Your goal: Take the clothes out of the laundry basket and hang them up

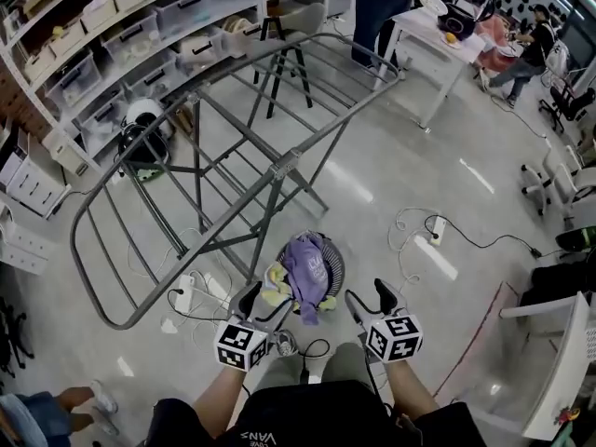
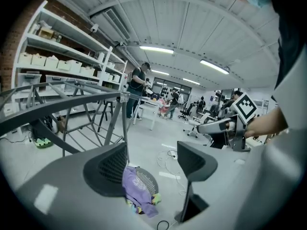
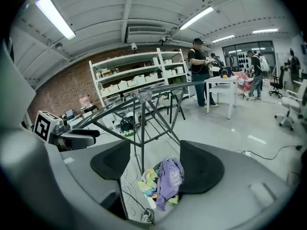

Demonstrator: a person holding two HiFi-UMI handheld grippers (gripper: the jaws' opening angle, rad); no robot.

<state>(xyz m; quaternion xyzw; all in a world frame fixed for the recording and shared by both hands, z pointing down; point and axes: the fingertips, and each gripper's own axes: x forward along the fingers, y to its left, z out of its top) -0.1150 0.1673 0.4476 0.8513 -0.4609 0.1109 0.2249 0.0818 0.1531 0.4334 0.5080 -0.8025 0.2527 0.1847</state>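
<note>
Reaching down toward the laundry basket [image 1: 331,255] on the floor [image 1: 400,175] with the left tool [image 1: 264,300] and the right tool [image 1: 371,298], both spread wide, holding nothing, poised just short of the near rim. Judged as the 1st pick of the task, not yet made. Best to go for the purple garment [image 1: 305,270], draped on top of the pile and spilling over the near edge, with a yellow-green garment [image 1: 274,283] bunched just beside it on the left. Bring 1 tool down over a thick fold of the purple cloth, close on cloth alone and not on the slatted wall, then lift straight up until clear of the basket. Hold the 2nd tool open and ready to take a shoulder or a free corner, for spreading the piece flat with 2 grips. Watch for the yellow-green piece snagging and riding up too. For hanging, turn to the grey drying rack [image 1: 233,138], standing just behind the basket with nothing hung on it yet. Underfoot, pale glossy flooring, crossed by white cables, with a power strip [image 1: 183,294] near the rack's foot. Around the room, white shelving [image 1: 140,35] loaded with storage bins against a brick wall, a white worktop [image 1: 430,37] further off with people near it, and office chairs at the right.
</note>
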